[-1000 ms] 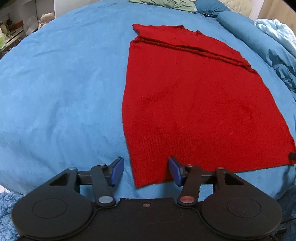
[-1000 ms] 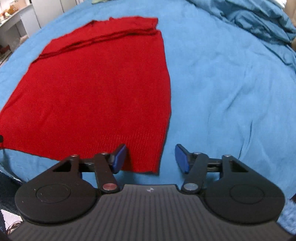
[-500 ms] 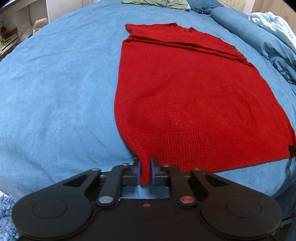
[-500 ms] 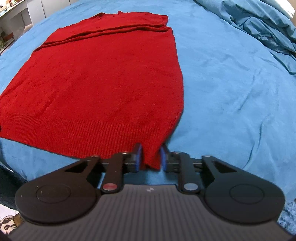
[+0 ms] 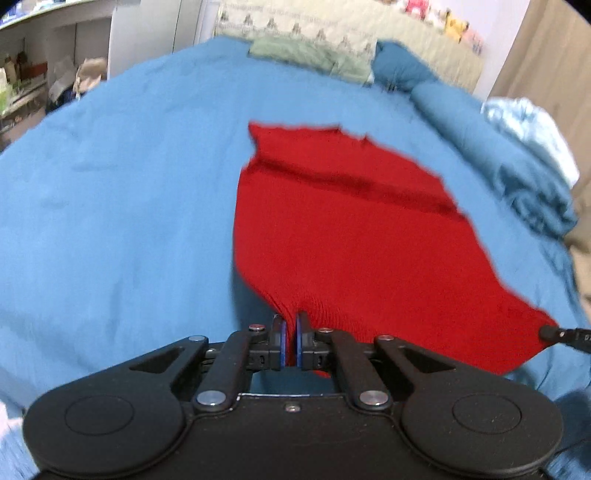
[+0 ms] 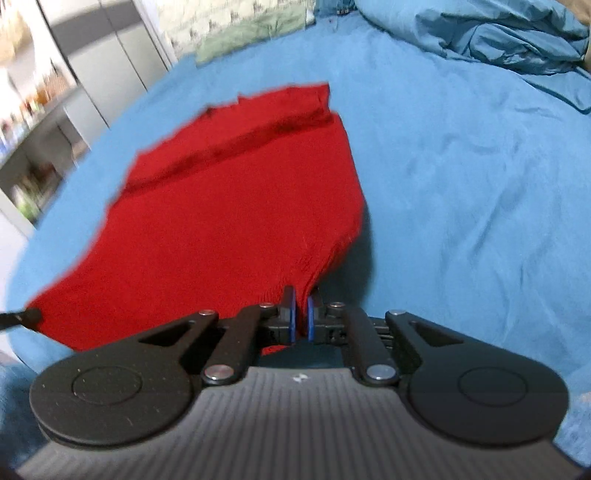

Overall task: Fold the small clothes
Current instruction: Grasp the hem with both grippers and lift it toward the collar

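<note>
Currently the left tongs [image 5: 289, 338] are reaching forward low over the bed [image 5: 110, 206], clamped tight on the near left corner of the red knit garment's [image 5: 351, 236] ribbed hem, their blue pads [image 5: 282, 341] pinching the fabric between them. That corner is lifting clear of the blue bedsheet, throwing a shadow beneath it, while the rest of the garment is lying flat, stretching away from the tongs toward the green pillow [image 5: 310, 55] at the head of the bed. A folded band is running across its far end. Further along the hem, the right tongs [image 6: 301, 319] are pointing forward in the same way, closed on the near right corner of the garment [image 6: 229, 206], which is likewise rising off the sheet. Beyond that corner, to the right, a rumpled blue duvet [image 6: 498, 33] is lying on the bed. No readable writing is showing on the garment.
</note>
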{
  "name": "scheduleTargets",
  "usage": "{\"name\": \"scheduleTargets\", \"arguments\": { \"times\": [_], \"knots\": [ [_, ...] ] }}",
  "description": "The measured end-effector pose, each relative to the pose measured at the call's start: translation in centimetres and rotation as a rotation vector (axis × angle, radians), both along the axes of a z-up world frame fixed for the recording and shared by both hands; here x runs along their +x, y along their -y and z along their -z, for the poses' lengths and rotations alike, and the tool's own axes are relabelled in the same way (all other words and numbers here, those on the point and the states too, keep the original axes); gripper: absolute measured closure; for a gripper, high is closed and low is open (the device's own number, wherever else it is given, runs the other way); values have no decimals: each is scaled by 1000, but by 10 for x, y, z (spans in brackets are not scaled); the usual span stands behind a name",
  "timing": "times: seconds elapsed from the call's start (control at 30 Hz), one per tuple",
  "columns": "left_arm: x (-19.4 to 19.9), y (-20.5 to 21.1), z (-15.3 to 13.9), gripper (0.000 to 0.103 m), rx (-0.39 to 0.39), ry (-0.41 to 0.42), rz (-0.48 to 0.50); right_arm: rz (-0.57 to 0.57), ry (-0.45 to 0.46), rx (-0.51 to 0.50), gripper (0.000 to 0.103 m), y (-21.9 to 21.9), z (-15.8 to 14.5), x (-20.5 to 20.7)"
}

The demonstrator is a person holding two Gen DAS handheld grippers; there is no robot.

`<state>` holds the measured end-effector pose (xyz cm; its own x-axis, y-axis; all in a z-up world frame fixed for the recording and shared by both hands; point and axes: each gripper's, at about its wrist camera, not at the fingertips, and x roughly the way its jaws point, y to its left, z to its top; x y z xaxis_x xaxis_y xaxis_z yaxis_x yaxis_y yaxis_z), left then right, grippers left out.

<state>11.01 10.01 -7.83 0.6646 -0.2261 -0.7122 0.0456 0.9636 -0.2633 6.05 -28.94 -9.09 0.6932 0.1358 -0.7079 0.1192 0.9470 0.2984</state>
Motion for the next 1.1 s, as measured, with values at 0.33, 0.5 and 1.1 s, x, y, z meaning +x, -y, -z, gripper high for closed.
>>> {"name": "scheduleTargets", "arguments": {
  "times": [0.33,0.5,1.1],
  "knots": [
    [162,9,-85,98,-3,210,-45,30,175,169,82,38,-91,136],
    [292,27,-72,98,2,226,-125,45,188,136,82,46,-104,264],
    [411,16,37,22,54,192,-219,133,196,69,11,59,16,432]
  ]
}}
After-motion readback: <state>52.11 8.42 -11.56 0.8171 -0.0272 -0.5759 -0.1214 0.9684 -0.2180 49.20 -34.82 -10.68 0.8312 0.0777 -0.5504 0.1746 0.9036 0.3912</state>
